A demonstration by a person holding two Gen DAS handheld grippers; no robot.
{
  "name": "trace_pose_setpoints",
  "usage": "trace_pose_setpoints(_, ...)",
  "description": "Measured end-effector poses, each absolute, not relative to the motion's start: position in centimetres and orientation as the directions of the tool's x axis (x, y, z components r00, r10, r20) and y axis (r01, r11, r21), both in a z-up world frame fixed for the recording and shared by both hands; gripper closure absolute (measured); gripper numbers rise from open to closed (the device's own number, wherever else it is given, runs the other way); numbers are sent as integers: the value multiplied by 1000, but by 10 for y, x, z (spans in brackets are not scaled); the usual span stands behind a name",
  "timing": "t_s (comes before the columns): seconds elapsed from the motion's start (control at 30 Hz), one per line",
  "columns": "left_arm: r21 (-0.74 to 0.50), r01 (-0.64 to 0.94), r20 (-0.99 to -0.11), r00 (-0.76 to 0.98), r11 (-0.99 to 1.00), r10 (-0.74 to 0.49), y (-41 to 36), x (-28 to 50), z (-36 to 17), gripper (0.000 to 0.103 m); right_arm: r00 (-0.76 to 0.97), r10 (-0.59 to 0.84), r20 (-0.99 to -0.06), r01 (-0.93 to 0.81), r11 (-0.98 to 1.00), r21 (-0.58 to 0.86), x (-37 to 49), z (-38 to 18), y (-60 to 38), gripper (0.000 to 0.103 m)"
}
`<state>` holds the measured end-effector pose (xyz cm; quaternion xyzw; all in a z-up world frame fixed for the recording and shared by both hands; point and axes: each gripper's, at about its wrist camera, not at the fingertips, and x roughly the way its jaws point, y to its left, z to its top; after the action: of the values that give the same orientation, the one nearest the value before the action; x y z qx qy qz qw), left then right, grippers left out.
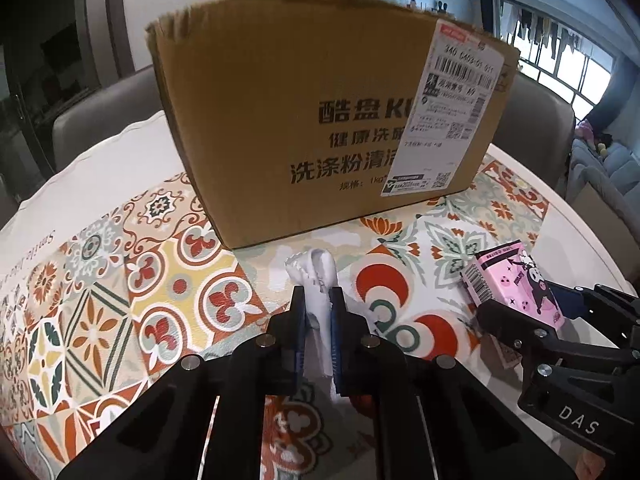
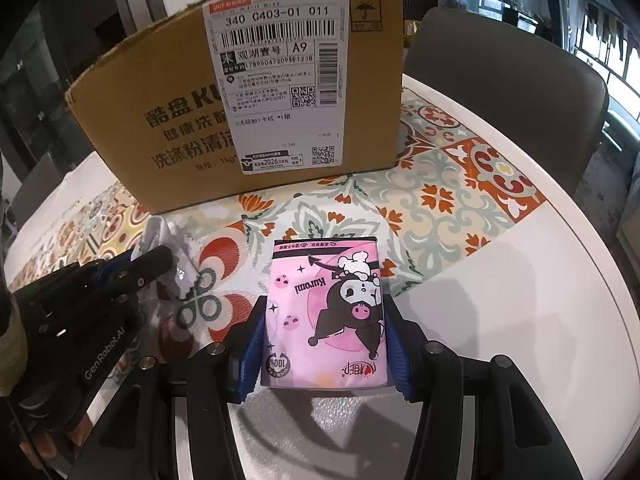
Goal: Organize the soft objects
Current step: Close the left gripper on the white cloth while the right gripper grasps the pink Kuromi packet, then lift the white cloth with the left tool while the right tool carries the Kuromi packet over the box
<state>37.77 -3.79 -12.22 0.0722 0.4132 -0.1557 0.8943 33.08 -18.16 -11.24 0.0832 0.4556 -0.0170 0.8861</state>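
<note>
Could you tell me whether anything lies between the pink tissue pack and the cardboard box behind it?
Nothing visible does. Between the pink tissue pack and the cardboard box lies only the bare patterned tablecloth. The crumpled white wrapper sits off to its left.

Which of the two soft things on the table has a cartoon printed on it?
The pink tissue pack between the right gripper's jaws; the other is a plain white crumpled cloth.
</note>
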Motion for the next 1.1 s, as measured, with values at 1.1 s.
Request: trace_pose_setpoints(1.1, 6, 256, -575, 792, 967, -206, -20, 285, -17, 92, 771, 108, -628, -11, 988, 156, 262, -9, -177, 49)
